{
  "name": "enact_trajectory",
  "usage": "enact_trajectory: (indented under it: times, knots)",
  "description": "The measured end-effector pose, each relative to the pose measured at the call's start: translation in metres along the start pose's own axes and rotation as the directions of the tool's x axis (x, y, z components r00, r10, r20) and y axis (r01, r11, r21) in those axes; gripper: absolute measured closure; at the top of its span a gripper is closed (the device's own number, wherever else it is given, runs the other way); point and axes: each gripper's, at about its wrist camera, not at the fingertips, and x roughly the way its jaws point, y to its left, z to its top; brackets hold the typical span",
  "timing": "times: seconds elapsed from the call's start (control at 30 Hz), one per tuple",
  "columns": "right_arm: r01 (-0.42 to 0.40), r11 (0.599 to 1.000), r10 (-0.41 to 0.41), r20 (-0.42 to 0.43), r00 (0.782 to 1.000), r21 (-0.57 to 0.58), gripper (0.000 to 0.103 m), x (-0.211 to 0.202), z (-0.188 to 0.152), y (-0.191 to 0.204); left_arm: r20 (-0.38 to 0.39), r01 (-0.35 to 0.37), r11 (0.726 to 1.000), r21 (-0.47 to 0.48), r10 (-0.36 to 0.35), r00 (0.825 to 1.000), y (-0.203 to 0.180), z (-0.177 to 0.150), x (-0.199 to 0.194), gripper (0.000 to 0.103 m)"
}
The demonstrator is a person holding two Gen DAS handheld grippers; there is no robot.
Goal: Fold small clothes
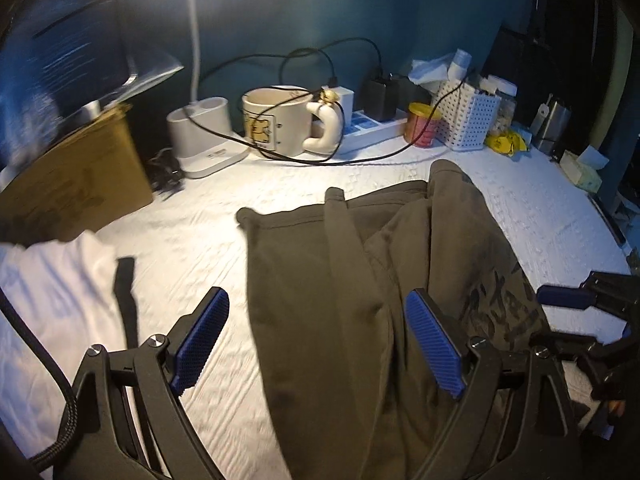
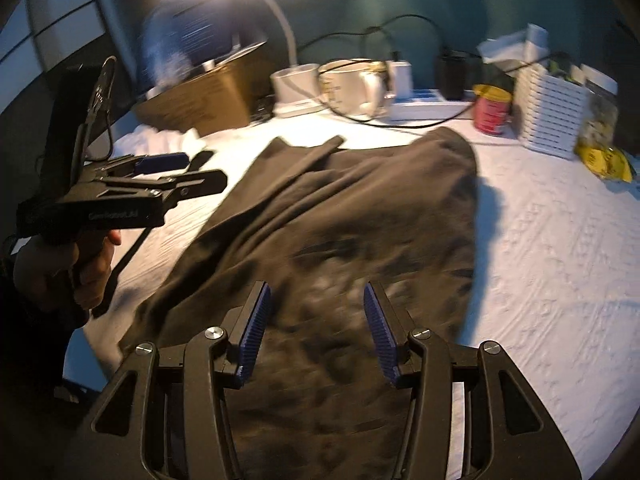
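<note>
Nearest the left wrist camera, the left tongs [image 1: 316, 340] stand spread wide with nothing between their blue pads, poised over the near left part of an olive-green garment [image 1: 360, 280]. The right tongs [image 2: 316, 332] are likewise released, their pads parted above the printed near end of the same garment [image 2: 340, 220], gripping nothing. The garment lies rumpled along the middle of the white-covered tabletop [image 1: 192, 248], its dark print towards the right tongs and a narrow strip of its fabric running towards the far edge. To its left lies a white cloth [image 1: 52, 280], just in front of a brown cardboard box [image 1: 76, 184]. Farther back, against the teal wall, stand a white lamp base [image 1: 204, 136], a cream mug [image 1: 280, 120] with black cables draped across it, a white power strip [image 1: 376, 128], a red can [image 1: 422, 124] and a white perforated basket [image 1: 468, 116].
</note>
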Motion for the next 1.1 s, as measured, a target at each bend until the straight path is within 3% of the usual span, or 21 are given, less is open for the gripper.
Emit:
enact_trajectory:
  times: [0.33,0.43,0.5,0.53,0.7,0.83,0.97,1.1]
  knots:
    - [0.067,0.994,-0.066,-0.011,0.998,0.082,0.052,0.013,0.014,-0.046,-0.049,0.112,0.989,0.095,-0.108,0.993,-0.019,0.027,0.053,0.015]
    - [0.079,0.993,-0.077,-0.019,0.997,0.093,0.052,0.017,0.017,-0.055,-0.094,0.121,0.988,0.096,-0.112,0.989,-0.018,0.031,0.076,0.031]
    - [0.087,0.991,-0.086,-0.024,0.996,0.099,0.052,0.02,0.02,-0.06,-0.125,0.134,0.987,0.088,-0.123,0.985,-0.016,0.031,0.09,0.051]
    - [0.091,0.99,-0.089,-0.025,0.996,0.103,0.052,0.021,0.021,-0.062,-0.137,0.133,0.988,0.074,-0.122,0.983,-0.014,0.031,0.094,0.057]
    - [0.108,0.986,-0.104,-0.037,0.994,0.13,0.052,0.03,0.026,-0.074,-0.108,0.18,0.981,0.07,-0.172,0.979,-0.014,0.026,0.087,0.094]
    - [0.123,0.982,-0.115,-0.06,0.992,0.14,0.052,0.042,0.031,-0.081,-0.04,0.2,0.98,0.002,-0.2,0.979,0.003,0.026,0.073,0.097]
    - [0.135,0.982,-0.13,-0.048,0.99,0.134,0.052,0.046,0.041,-0.083,0.039,0.155,0.985,-0.073,-0.152,0.988,0.033,0.028,0.046,0.098]
    - [0.143,0.982,-0.14,-0.035,0.99,0.125,0.052,0.05,0.053,-0.086,0.012,0.1,0.989,-0.105,-0.1,0.995,0.053,0.02,0.051,0.098]
